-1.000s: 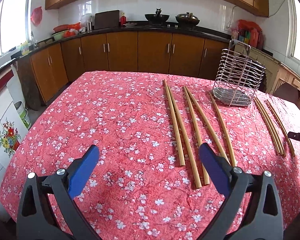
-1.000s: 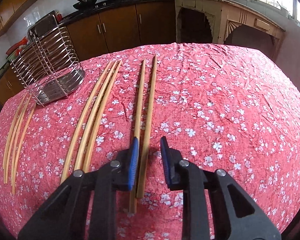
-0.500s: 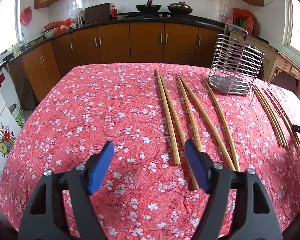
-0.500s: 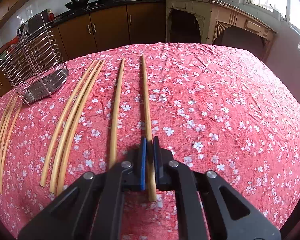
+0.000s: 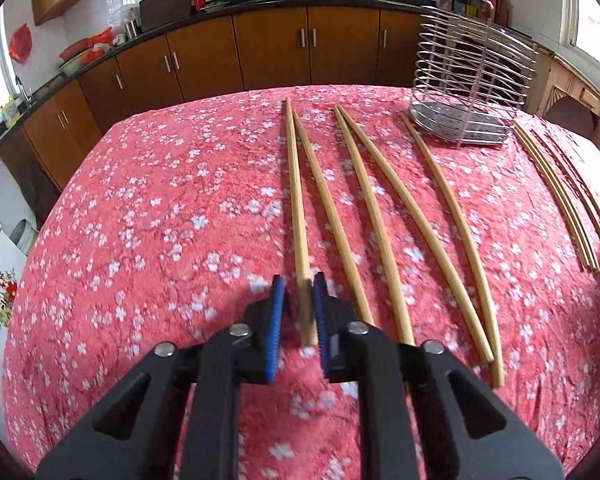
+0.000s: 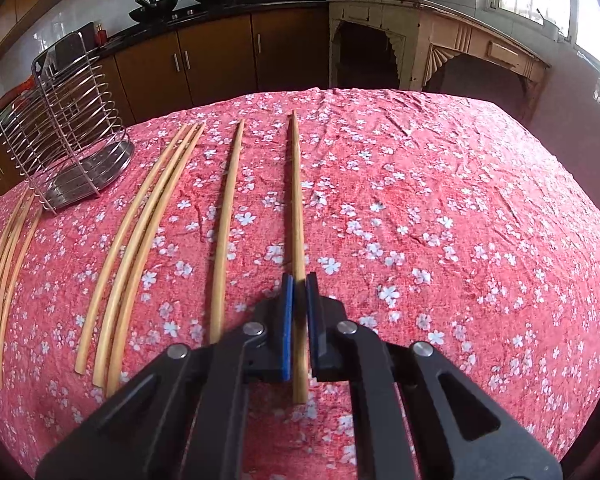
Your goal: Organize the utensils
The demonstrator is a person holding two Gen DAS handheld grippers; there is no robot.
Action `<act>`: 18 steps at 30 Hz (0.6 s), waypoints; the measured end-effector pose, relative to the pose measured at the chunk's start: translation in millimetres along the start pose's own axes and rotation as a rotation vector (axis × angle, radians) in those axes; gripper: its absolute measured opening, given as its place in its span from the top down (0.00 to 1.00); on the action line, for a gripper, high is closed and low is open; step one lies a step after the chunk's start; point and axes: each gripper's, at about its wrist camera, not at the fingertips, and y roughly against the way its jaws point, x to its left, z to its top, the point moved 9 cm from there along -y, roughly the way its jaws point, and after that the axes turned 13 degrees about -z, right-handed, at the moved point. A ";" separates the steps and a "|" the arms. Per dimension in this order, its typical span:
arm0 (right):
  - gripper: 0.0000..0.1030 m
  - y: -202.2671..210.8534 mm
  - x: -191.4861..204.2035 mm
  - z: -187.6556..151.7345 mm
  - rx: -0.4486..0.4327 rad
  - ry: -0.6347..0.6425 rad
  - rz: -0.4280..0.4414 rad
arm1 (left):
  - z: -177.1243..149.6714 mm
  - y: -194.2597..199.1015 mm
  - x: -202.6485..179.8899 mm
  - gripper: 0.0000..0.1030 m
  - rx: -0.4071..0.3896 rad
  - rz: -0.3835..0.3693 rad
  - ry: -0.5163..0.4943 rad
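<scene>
Two chopsticks, one per hand: your right gripper (image 6: 298, 312) clamps its chopstick (image 6: 297, 208), left gripper (image 5: 298, 312) closing around another chopstick (image 5: 296, 200), rack (image 5: 472, 88) at 1 o'clock for dropping in.

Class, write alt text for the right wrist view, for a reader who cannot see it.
The right hand-held gripper is shut on one long wooden chopstick on a red floral tablecloth. To its left lie a single chopstick, a group of three, and a wire utensil holder.
</scene>
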 end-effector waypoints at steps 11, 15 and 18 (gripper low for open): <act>0.88 -7.9 -21.4 7.9 0.012 -0.056 0.009 | 22.9 -9.6 46.2 0.64 -0.020 0.015 0.082; 0.83 1.9 -19.8 -4.4 0.005 -0.048 0.028 | 16.5 6.5 42.2 0.38 -0.063 0.002 0.063; 0.83 8.3 -19.8 -12.0 0.007 -0.046 0.041 | 6.5 4.9 42.1 0.39 -0.026 -0.015 0.065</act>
